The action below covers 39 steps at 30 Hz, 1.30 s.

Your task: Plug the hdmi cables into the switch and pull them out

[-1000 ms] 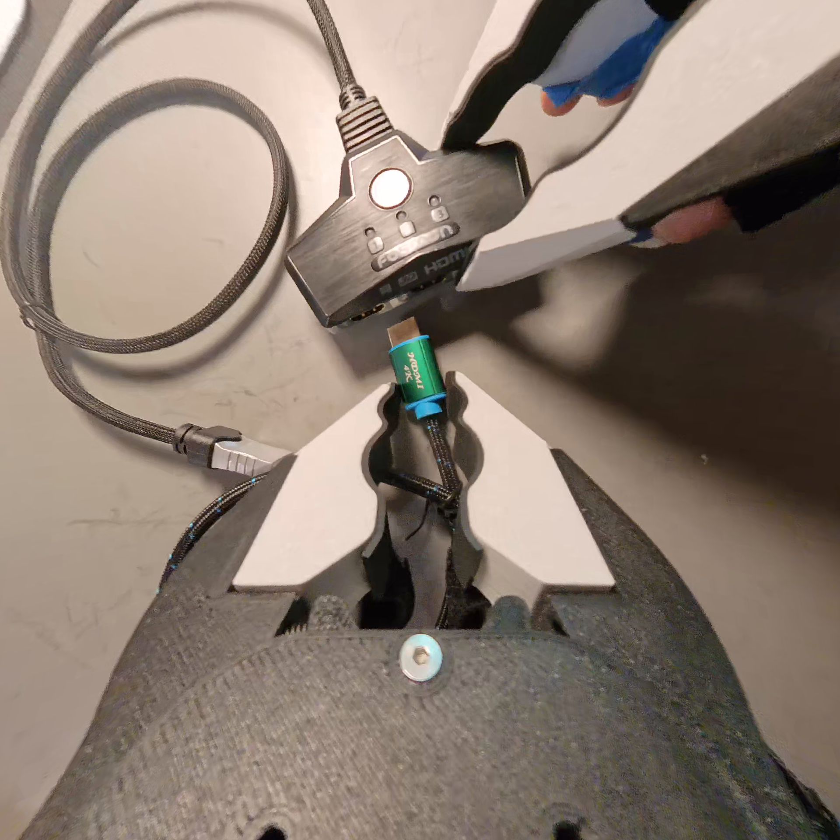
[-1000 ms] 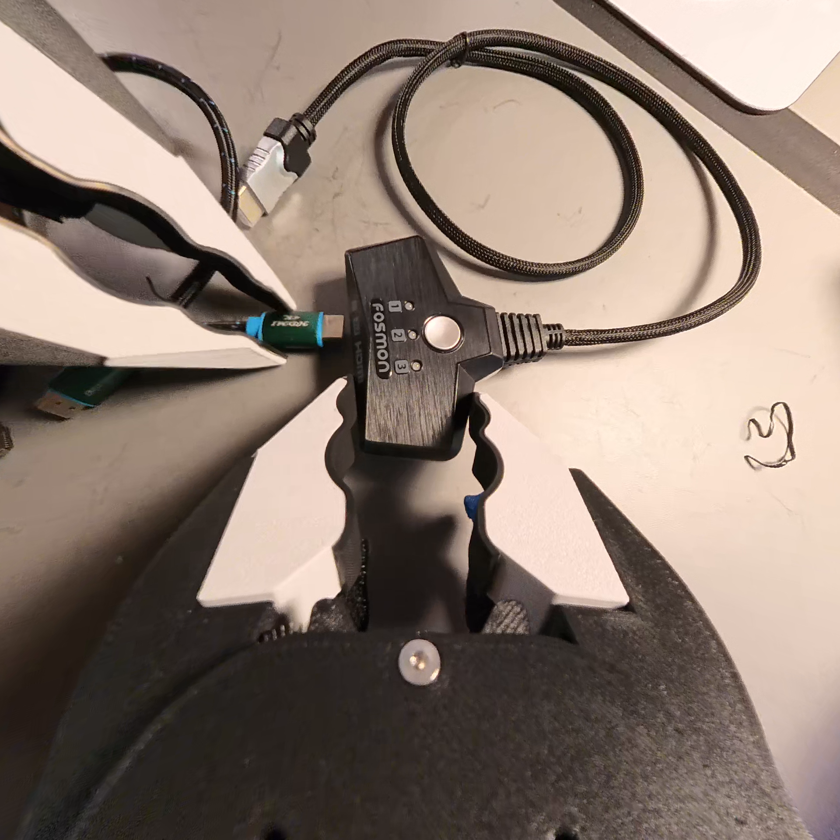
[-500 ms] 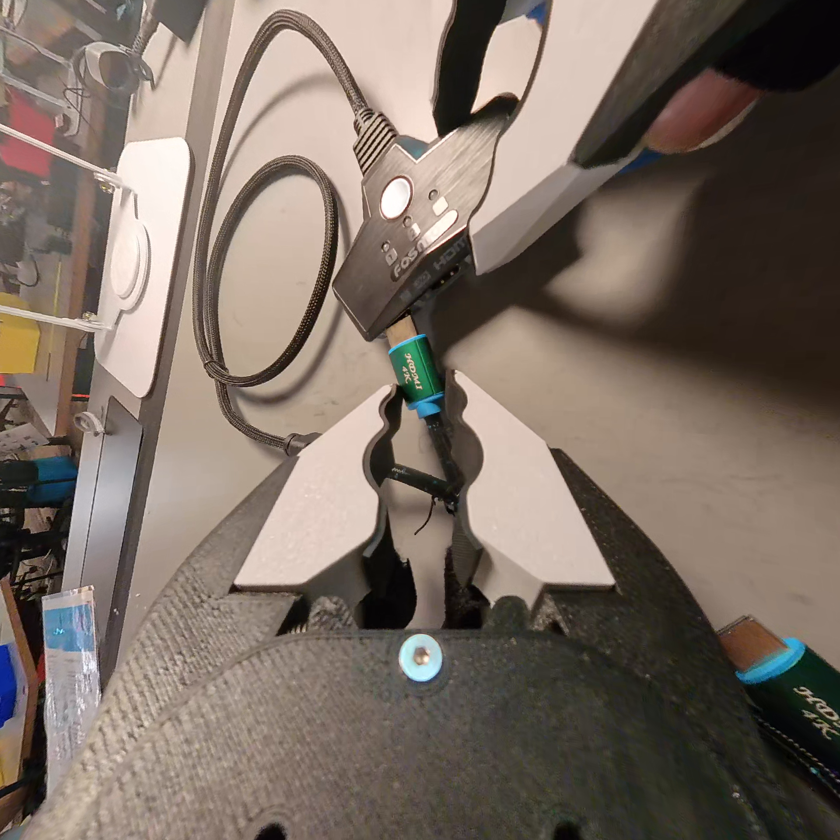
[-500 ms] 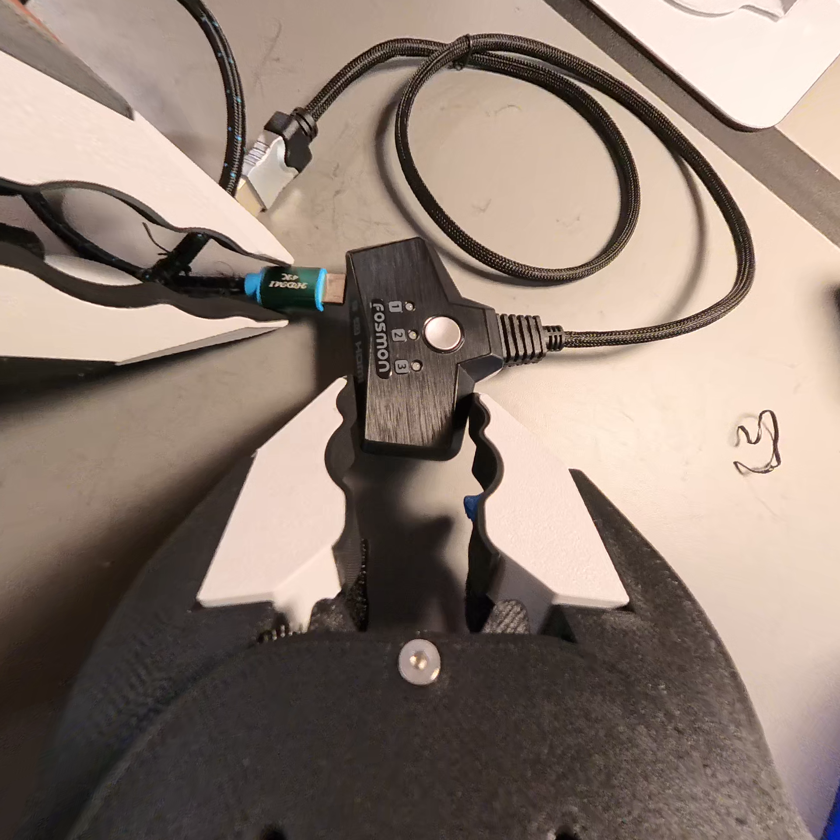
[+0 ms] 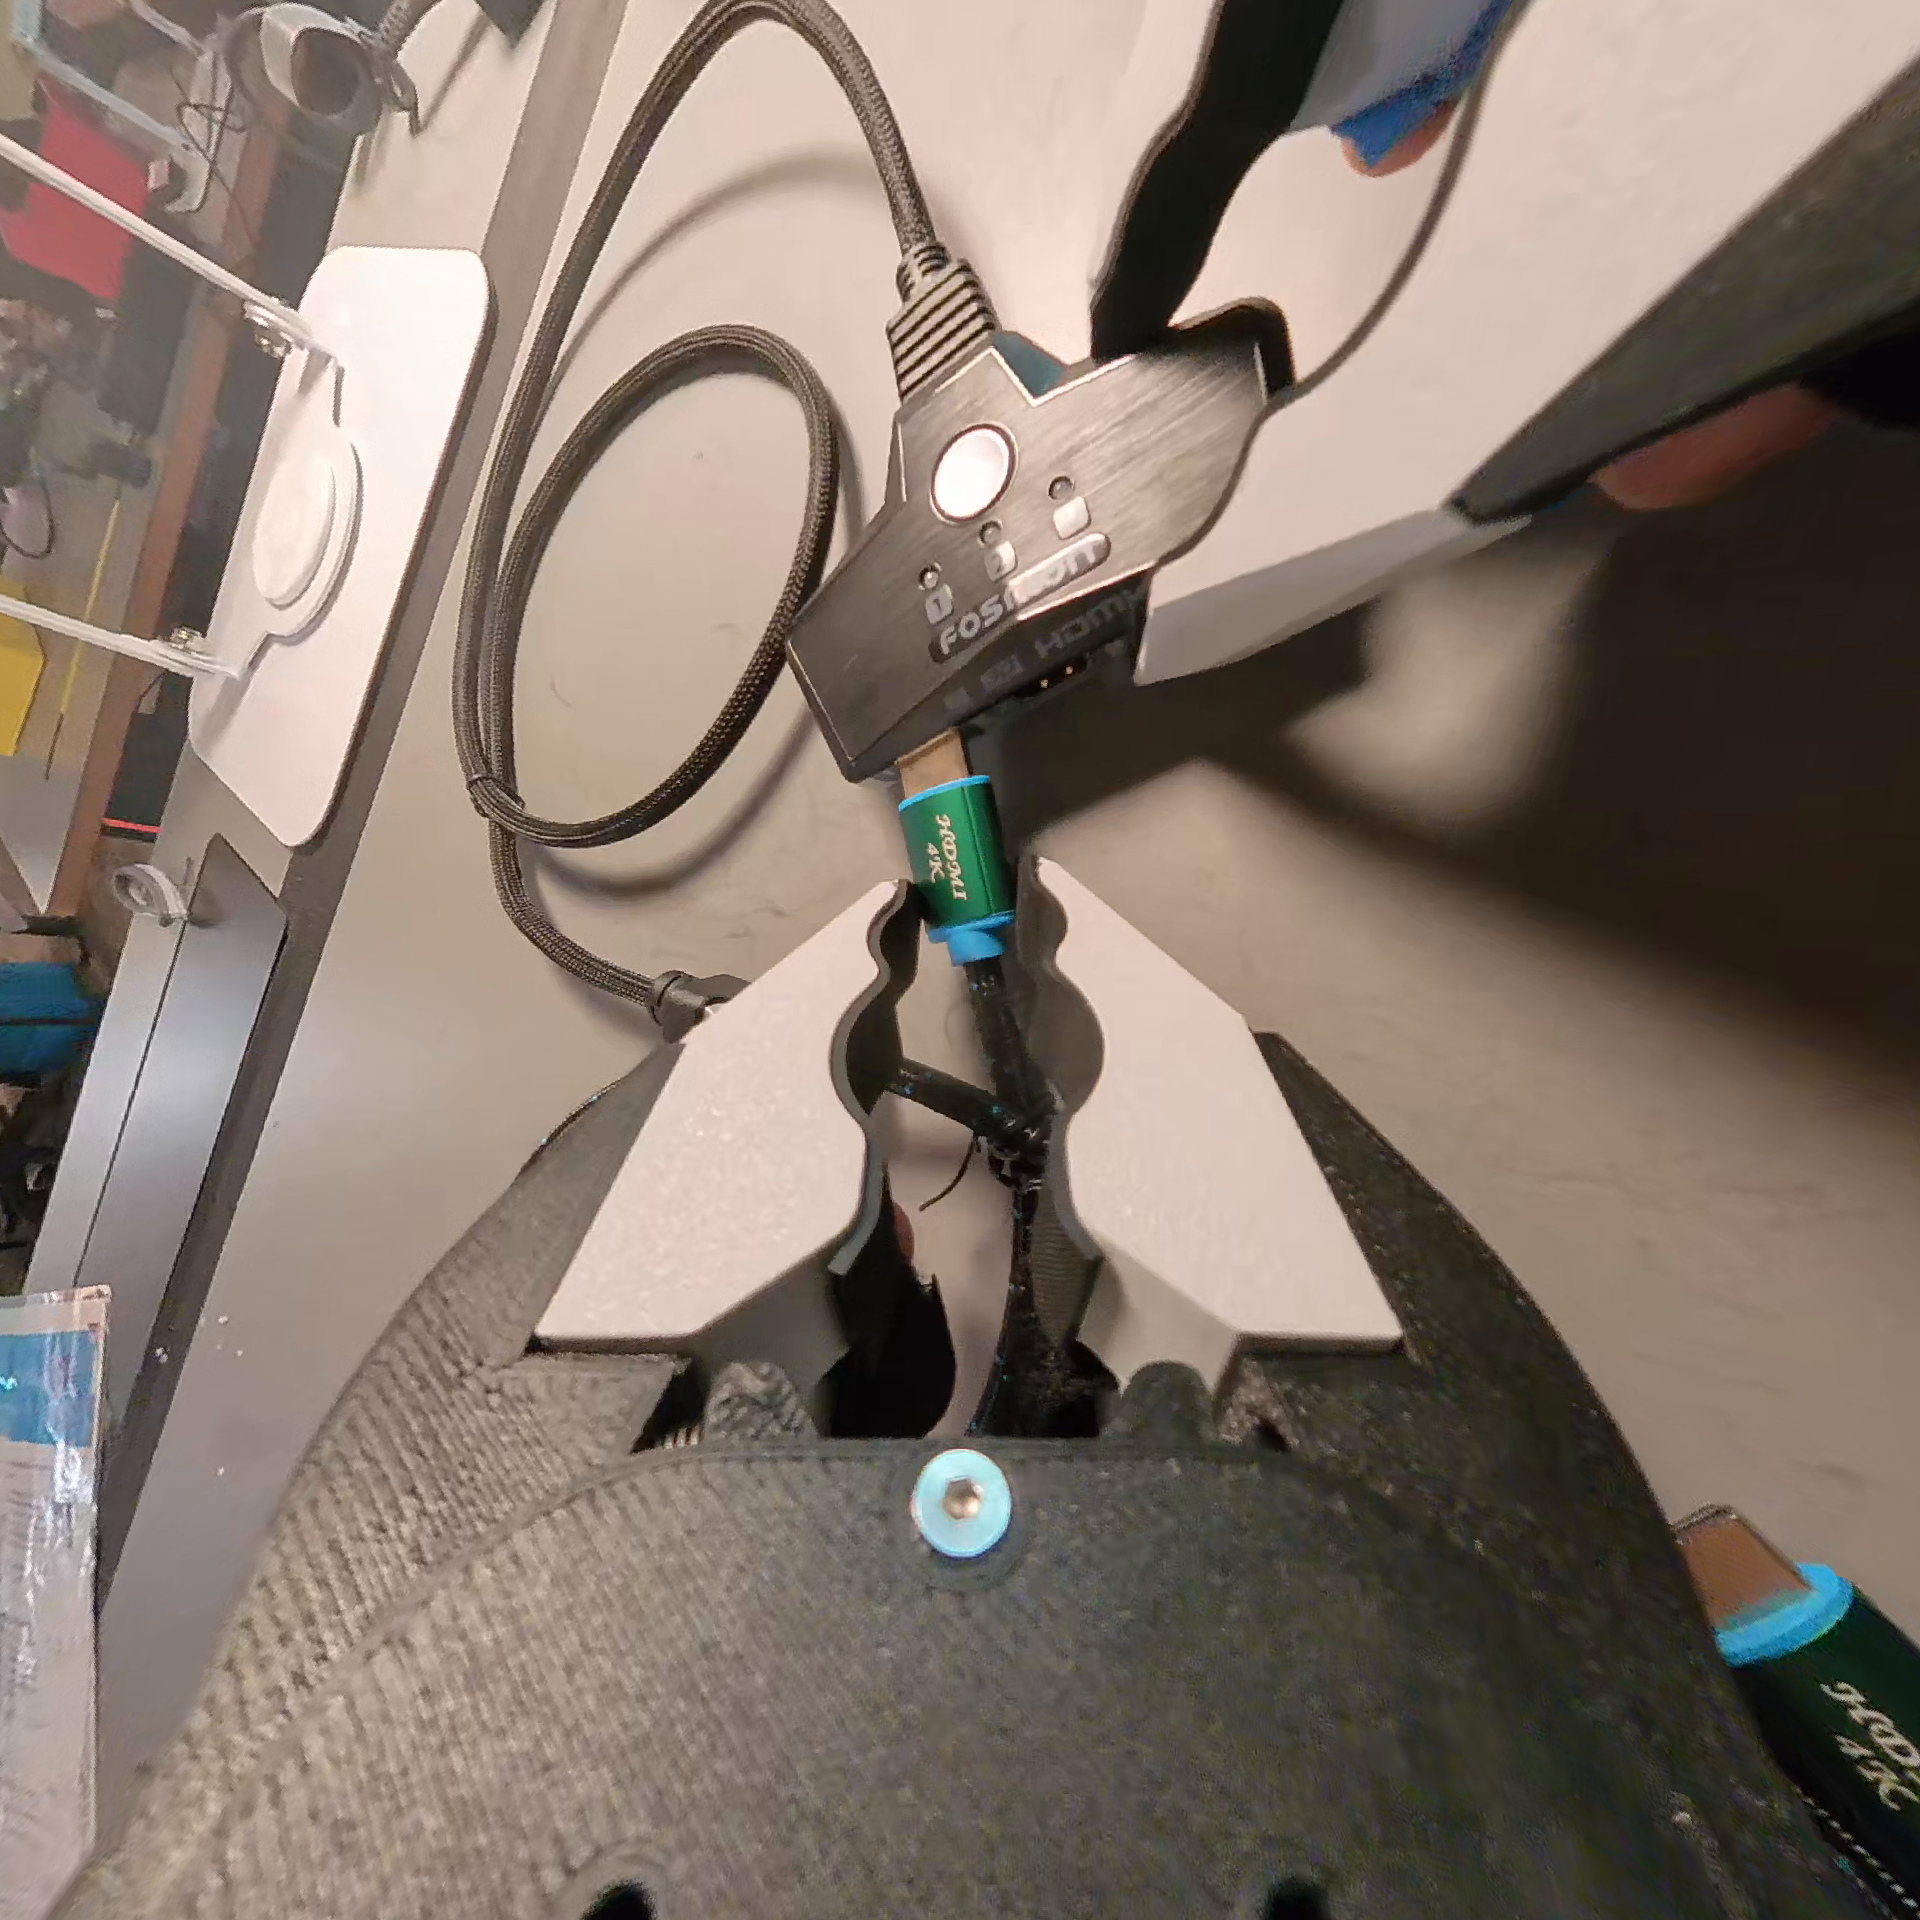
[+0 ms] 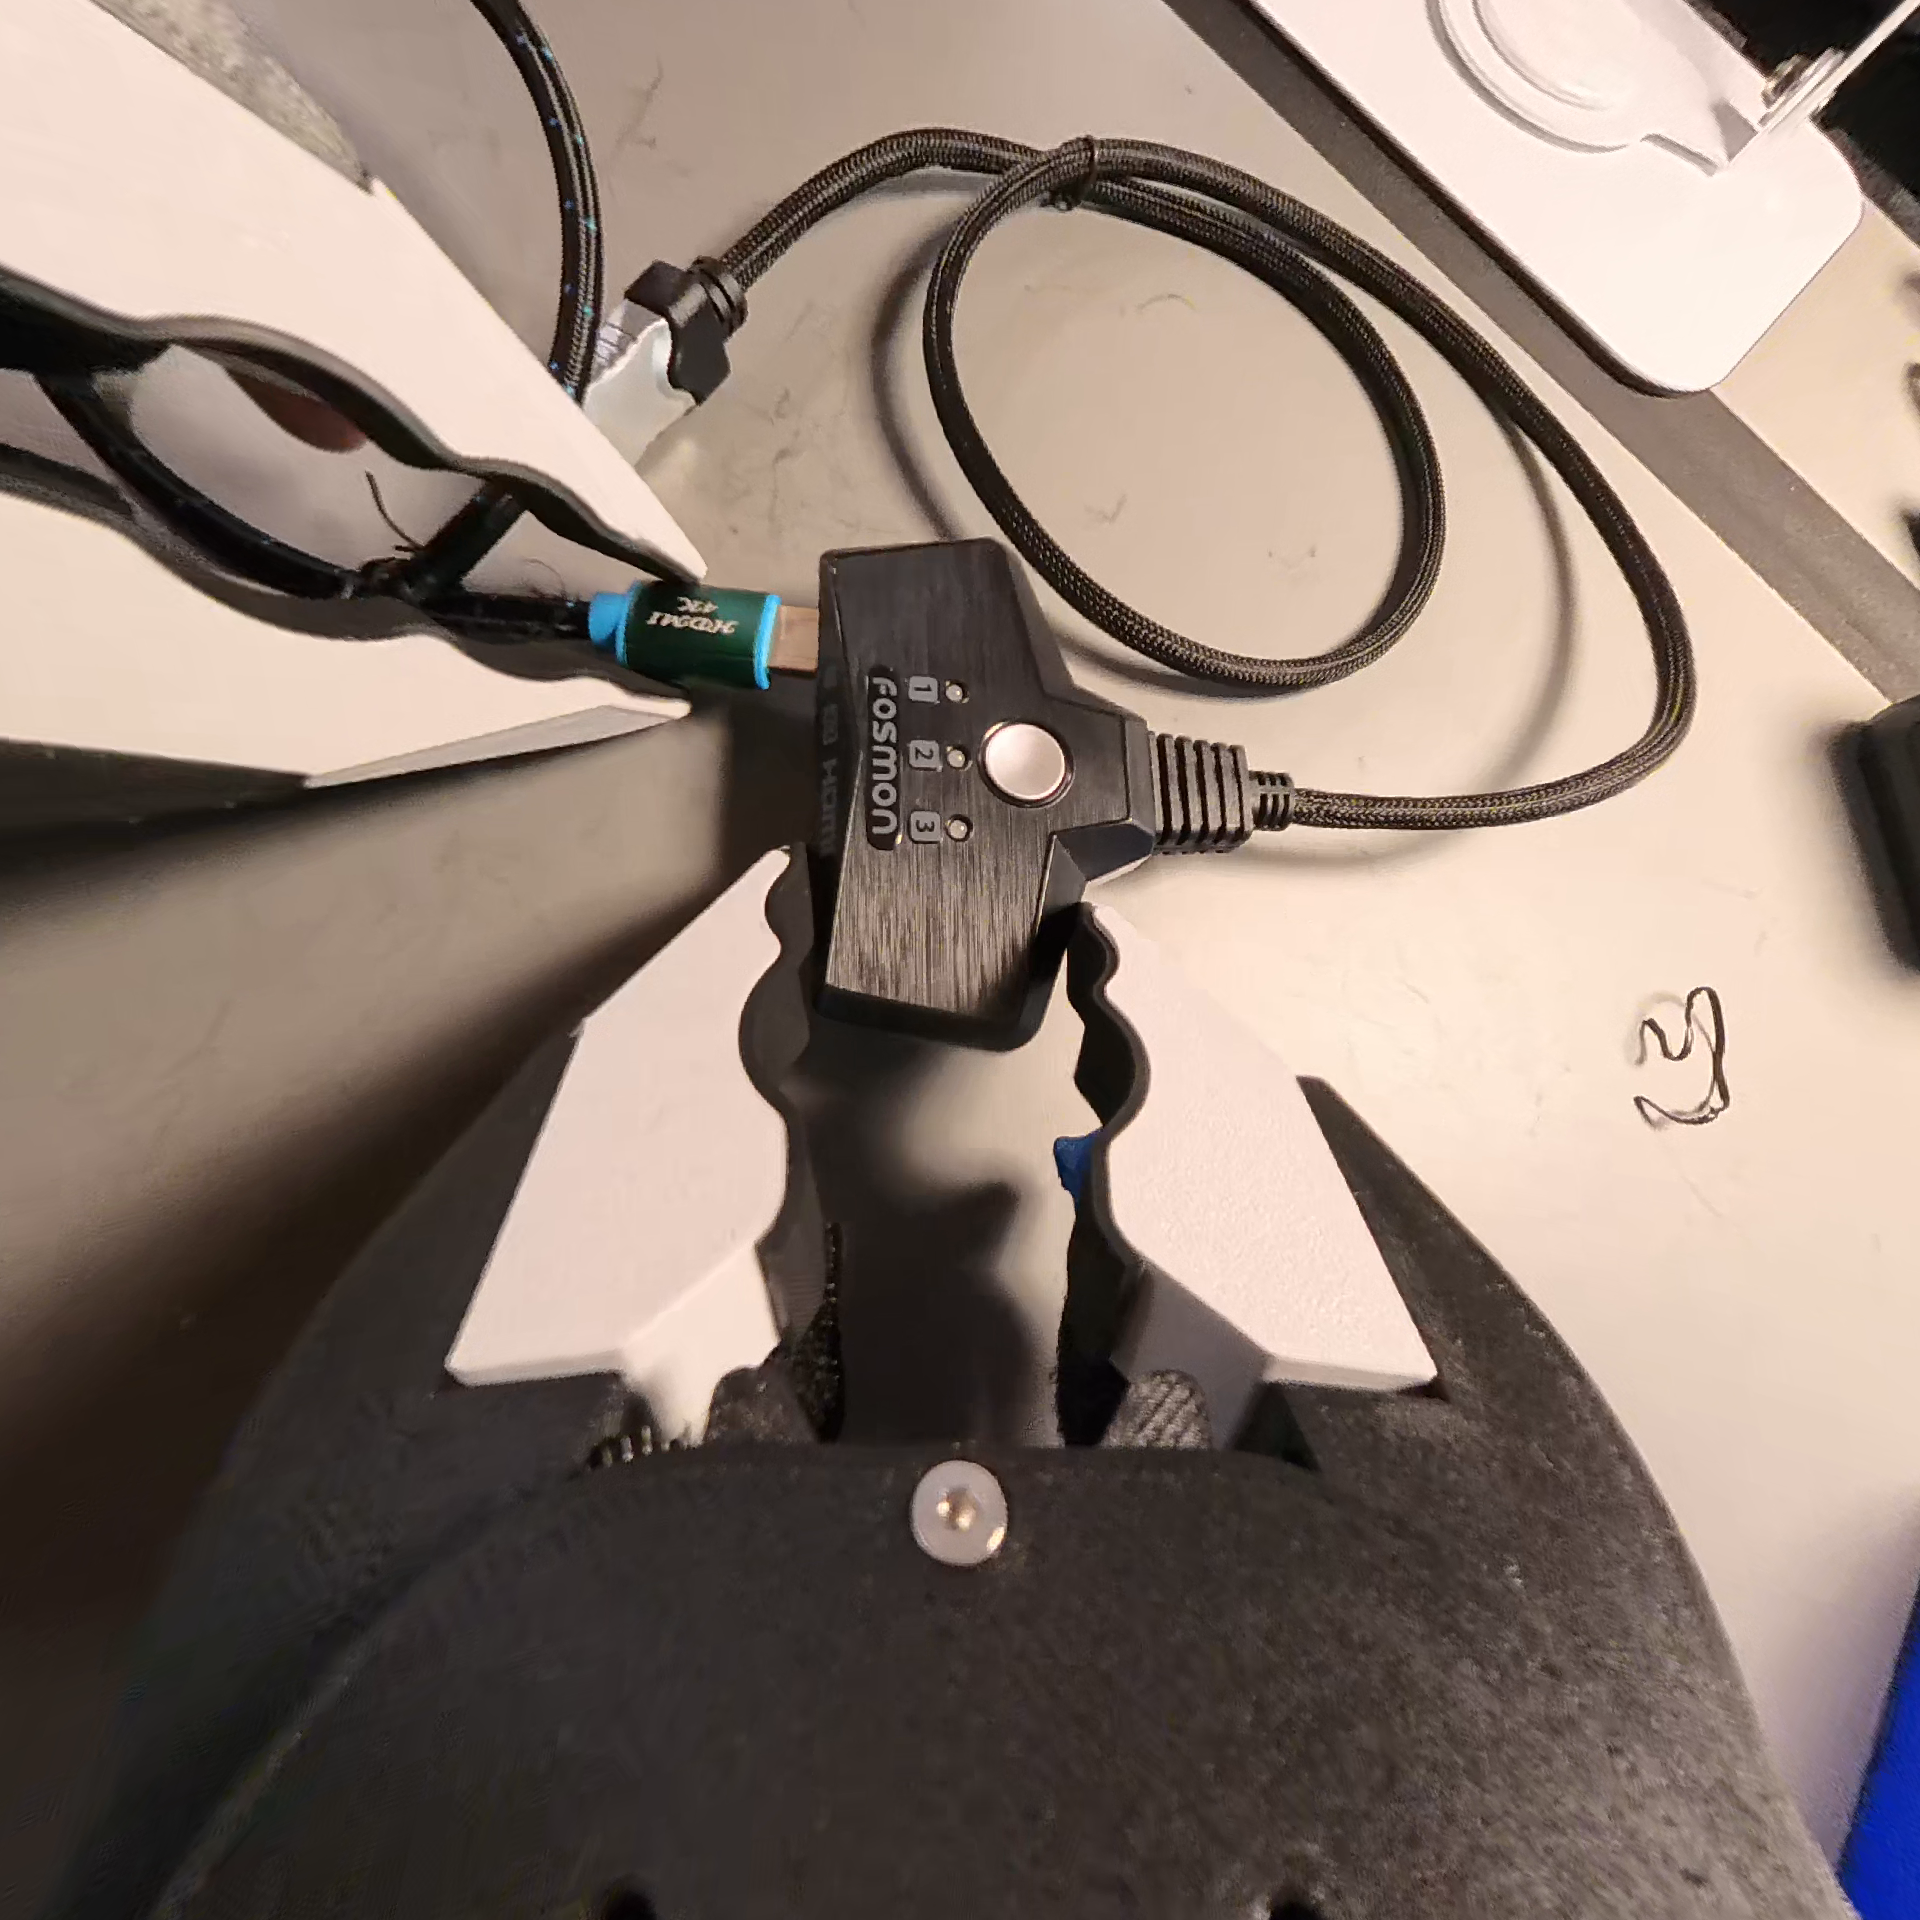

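Note:
The black HDMI switch (image 6: 935,790) (image 5: 1029,540) has a round silver button and a braided pigtail cable. My right gripper (image 6: 925,914) is shut on the switch's near end and holds it. My left gripper (image 5: 961,894) is shut on a green HDMI plug (image 5: 951,862) (image 6: 686,639) with blue rings. The plug's metal tip sits partly inside the switch's outermost port, with some metal still showing. A second green plug (image 5: 1829,1683) lies at the lower right of the left wrist view.
The switch's pigtail cable (image 6: 1403,447) loops on the beige table and ends in a silver plug (image 6: 644,364). A white stand base (image 6: 1621,177) (image 5: 312,540) sits at the table's edge. A small black wire scrap (image 6: 1683,1060) lies to the right.
My left gripper has carried the green plug from just short of the switch into its outer port. The right gripper has kept hold of the switch.

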Each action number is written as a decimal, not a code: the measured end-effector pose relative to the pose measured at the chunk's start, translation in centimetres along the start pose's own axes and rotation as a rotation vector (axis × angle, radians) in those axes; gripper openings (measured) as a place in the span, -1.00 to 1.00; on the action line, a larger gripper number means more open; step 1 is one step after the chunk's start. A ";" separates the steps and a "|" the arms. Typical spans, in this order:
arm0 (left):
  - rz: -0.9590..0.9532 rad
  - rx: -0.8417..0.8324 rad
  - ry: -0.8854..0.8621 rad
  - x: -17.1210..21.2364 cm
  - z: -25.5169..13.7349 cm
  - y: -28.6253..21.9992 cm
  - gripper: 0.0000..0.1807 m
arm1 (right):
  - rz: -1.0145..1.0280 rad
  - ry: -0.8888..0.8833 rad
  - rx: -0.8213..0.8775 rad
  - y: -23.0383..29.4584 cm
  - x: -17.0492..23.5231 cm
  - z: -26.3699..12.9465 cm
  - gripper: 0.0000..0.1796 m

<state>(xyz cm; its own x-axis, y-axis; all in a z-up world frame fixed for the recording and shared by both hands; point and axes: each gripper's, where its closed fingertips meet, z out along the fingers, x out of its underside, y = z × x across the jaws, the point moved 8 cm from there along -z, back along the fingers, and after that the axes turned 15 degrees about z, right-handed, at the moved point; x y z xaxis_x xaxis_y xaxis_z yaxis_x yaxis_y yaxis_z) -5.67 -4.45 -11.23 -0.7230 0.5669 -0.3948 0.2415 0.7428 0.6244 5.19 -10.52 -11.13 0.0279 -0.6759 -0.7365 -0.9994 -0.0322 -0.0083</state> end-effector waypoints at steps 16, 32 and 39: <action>-0.118 0.069 -0.047 0.9 0.4 0.7 -0.80 | -0.137 -0.015 -0.070 0.5 0.2 0.4 -0.44; -0.317 0.196 -0.081 2.0 0.0 0.4 -0.78 | -0.003 -0.092 -0.138 0.2 -0.6 -0.5 -0.43; -0.262 0.157 -0.117 1.8 0.2 0.5 -0.80 | -0.068 -0.090 -0.148 0.2 -0.3 -0.5 -0.43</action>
<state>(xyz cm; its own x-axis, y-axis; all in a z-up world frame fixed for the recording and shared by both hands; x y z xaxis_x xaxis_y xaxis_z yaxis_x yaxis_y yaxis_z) -6.78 -2.99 -11.79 -0.6963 0.3801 -0.6088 0.1606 0.9093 0.3840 5.03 -10.70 -10.52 0.0868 -0.6004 -0.7950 -0.9816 -0.1877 0.0346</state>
